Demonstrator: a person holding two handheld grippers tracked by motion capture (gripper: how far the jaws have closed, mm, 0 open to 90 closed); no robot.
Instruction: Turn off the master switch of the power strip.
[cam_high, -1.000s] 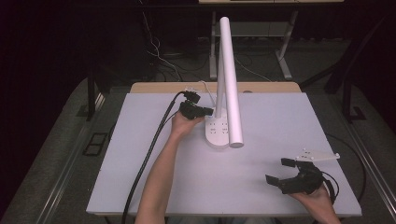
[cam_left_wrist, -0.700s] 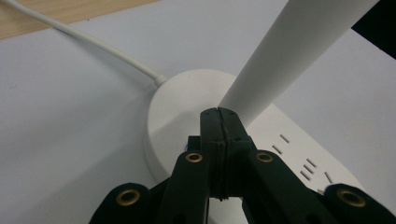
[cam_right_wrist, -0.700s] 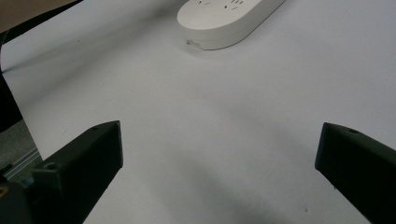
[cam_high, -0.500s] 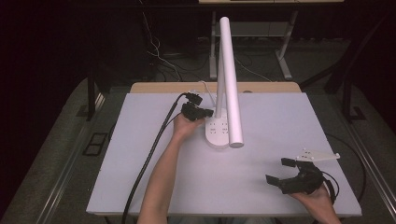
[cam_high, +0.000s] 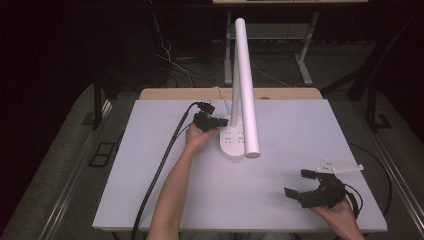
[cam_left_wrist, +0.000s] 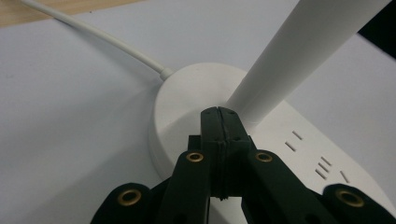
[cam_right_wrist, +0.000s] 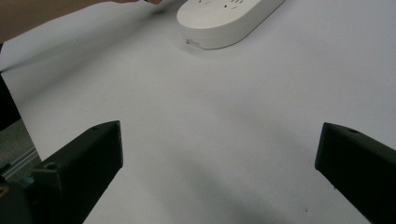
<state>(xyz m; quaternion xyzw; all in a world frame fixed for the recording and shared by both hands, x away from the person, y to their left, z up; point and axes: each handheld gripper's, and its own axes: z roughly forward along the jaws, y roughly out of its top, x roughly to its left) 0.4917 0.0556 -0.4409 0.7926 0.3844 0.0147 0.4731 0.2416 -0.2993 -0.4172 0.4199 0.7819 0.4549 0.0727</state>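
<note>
At lamp base (cam_high: 232, 142): left tongs (cam_high: 222, 121) closed, empty, forearm outstretched; right tongs (cam_high: 299, 183) wide.

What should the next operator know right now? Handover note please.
Left gripper: shut, nothing between the jaws, tips over the lamp base beside the foot of the stem; contact with the base can't be told.
Right gripper: open, nothing in it, near the table's front right.
Lamp: upright at table centre, head folded down along the stem, cord running off the back.
Done: left tips brought to the base.
Left: probably pressing a base control, if that is the aim; no lamp light visible.
</note>
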